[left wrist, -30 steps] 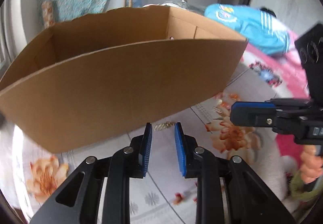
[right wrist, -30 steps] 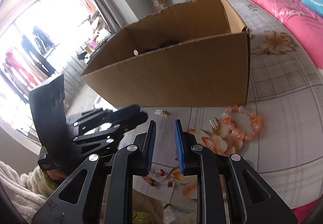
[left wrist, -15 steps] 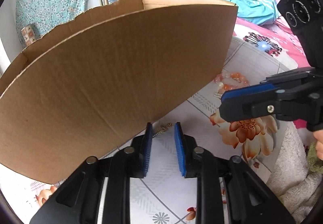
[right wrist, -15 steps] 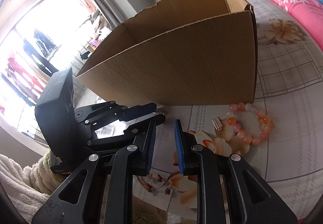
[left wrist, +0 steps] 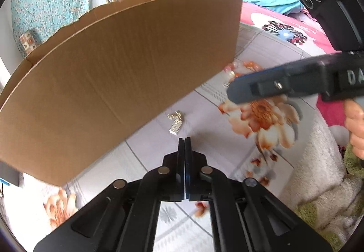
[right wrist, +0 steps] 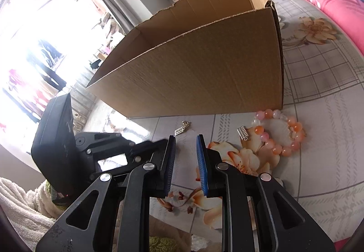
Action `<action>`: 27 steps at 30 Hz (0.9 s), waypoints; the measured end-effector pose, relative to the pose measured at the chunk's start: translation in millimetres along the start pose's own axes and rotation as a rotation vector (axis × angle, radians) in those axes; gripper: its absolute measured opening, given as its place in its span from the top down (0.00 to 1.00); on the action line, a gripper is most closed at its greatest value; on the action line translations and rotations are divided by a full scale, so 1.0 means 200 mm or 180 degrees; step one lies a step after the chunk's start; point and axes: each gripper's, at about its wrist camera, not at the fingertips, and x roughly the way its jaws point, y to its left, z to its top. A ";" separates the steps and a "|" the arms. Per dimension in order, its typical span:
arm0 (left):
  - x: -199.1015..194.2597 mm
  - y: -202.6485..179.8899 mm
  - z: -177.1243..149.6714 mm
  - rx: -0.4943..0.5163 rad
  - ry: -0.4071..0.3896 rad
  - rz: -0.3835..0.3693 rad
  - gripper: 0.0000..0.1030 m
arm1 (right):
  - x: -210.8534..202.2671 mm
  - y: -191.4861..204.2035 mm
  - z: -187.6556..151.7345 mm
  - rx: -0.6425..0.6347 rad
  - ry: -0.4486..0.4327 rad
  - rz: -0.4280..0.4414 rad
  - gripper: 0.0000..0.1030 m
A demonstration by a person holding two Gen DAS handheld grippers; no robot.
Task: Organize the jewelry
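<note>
Both tools are in view. Our left tool (left wrist: 184, 139) has its two black fingers pressed flat together with nothing between them; half a second ago they stood slightly apart, so the jaws have just closed on air. The small silver ladder-shaped earring (left wrist: 175, 122) still lies on the floral bedsheet (left wrist: 227, 138), just beyond the fingertips and near the foot of the large open brown cardboard box (left wrist: 118, 74). We judge that the pinch missed, so this piece still needs picking up. Our right tool (right wrist: 185, 156) hangs with its blue-padded fingers slightly spread and empty, as it was a second ago.

We count three pieces of jewelry on the sheet: two silver earrings, the second one (right wrist: 243, 132) lying just beside one pink-and-orange beaded bracelet (right wrist: 281, 132) by the box's corner. One box.
</note>
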 end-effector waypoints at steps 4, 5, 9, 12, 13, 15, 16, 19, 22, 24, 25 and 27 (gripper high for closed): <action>-0.03 -0.03 -0.03 -0.0031 0.0025 -0.0071 1.00 | -0.01 0.00 -0.01 -0.0002 -0.0016 0.0002 0.80; -0.04 -0.04 -0.03 -0.0024 -0.0020 -0.0048 1.00 | -0.01 0.00 -0.01 0.0002 -0.0018 0.0004 0.80; -0.06 -0.02 0.01 -0.0033 -0.0191 0.0024 0.99 | -0.01 0.00 -0.01 0.0015 -0.0020 0.0023 0.80; -0.01 0.01 0.07 -0.0039 -0.0213 0.0060 0.99 | -0.01 0.01 -0.01 0.0003 -0.0026 0.0021 0.80; 0.01 0.02 0.09 -0.0043 -0.0196 0.0066 0.98 | -0.02 0.00 -0.01 -0.0004 -0.0041 0.0011 0.80; 0.03 0.04 0.11 -0.0050 -0.0168 0.0028 0.94 | -0.02 0.00 -0.01 0.0001 -0.0048 0.0015 0.80; 0.04 0.04 0.11 -0.0044 -0.0164 0.0020 0.89 | -0.03 -0.01 -0.01 0.0005 -0.0053 0.0020 0.80; 0.06 0.04 0.12 -0.0004 -0.0142 0.0004 0.83 | -0.03 -0.02 -0.01 0.0010 -0.0053 0.0028 0.80; 0.09 0.05 0.12 -0.0033 -0.0075 0.0019 0.83 | -0.03 -0.04 -0.01 0.0025 -0.0040 0.0036 0.80; 0.10 0.06 0.12 -0.0102 -0.0086 -0.0018 0.83 | -0.03 -0.04 -0.01 0.0037 -0.0037 0.0039 0.80; 0.10 0.06 0.11 -0.0113 -0.0091 -0.0046 0.87 | -0.03 -0.05 -0.01 0.0044 -0.0037 0.0044 0.80; 0.10 0.05 0.11 -0.0076 -0.0104 -0.0024 0.93 | -0.03 -0.06 -0.01 0.0048 -0.0040 0.0046 0.80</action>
